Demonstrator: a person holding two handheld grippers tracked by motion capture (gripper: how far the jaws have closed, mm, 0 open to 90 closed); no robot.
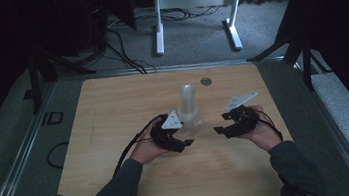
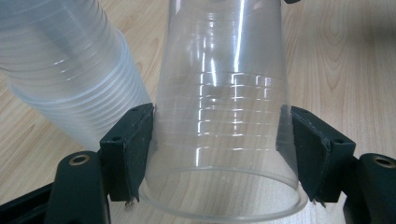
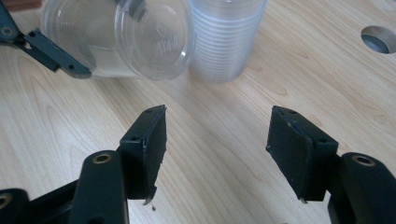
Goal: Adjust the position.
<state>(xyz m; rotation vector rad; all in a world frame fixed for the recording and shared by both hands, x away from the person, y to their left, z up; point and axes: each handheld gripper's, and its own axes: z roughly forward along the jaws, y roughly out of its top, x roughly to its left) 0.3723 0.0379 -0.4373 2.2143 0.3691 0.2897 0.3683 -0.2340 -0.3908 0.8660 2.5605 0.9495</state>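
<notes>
Two grippers are over the wooden table (image 1: 122,185), and I see one in each hand. My left gripper (image 2: 219,140) is clamped on a single clear plastic cup (image 2: 219,116); both black pads press on the cup wall near its open rim, and in the left gripper view the rim points toward the camera. In the right gripper view this cup (image 3: 140,37) lies tilted on its side, with its bottom facing the right gripper, and it is just beside the stack of clear cups (image 3: 226,37). The stack (image 1: 187,101) stands upright near the middle of the table, between the two hands in the high view. My right gripper (image 3: 217,140) holds nothing: its jaws stand apart with only bare wood between them. A round hole (image 3: 379,38) in the table is behind the stack.
</notes>
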